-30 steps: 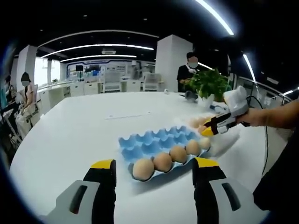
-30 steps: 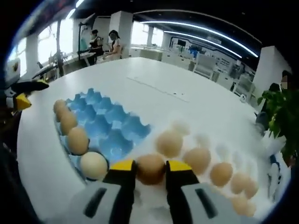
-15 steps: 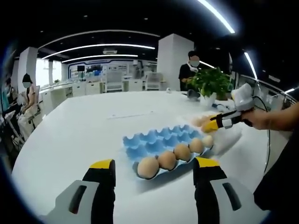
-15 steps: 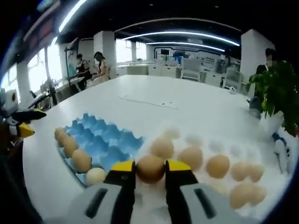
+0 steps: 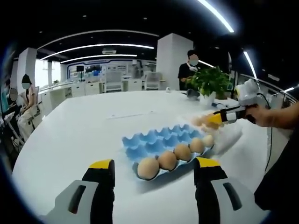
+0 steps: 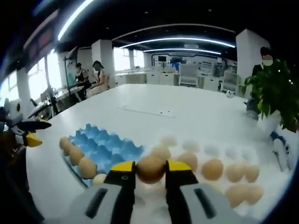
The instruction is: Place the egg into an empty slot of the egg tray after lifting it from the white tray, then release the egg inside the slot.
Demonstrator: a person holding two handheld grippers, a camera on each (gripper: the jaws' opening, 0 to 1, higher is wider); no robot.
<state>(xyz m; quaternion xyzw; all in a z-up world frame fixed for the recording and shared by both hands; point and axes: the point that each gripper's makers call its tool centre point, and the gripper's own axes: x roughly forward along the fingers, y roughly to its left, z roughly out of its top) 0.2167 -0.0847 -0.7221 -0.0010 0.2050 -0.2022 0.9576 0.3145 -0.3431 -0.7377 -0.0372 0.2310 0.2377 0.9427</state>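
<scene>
Gripping an egg [image 6: 150,168], right tongs [image 6: 150,171] above white tray [image 6: 205,198], left tongs [image 5: 154,169] wide.

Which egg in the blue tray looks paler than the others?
The egg at the row's end beside the right gripper; its neighbours in the blue tray are brown.

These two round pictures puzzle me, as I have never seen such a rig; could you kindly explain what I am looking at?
A person holds a two-jaw gripper in each hand, and a fisheye camera rides on each, looking along its jaws. In the left gripper view, the left gripper stands open and empty above a white table, facing a blue egg tray with a row of eggs along its near edge. The right gripper comes in from the right there, above a white tray. In the right gripper view, the right gripper is shut on a brown egg, with more eggs lying on the white tray beyond. A potted plant stands behind.
</scene>
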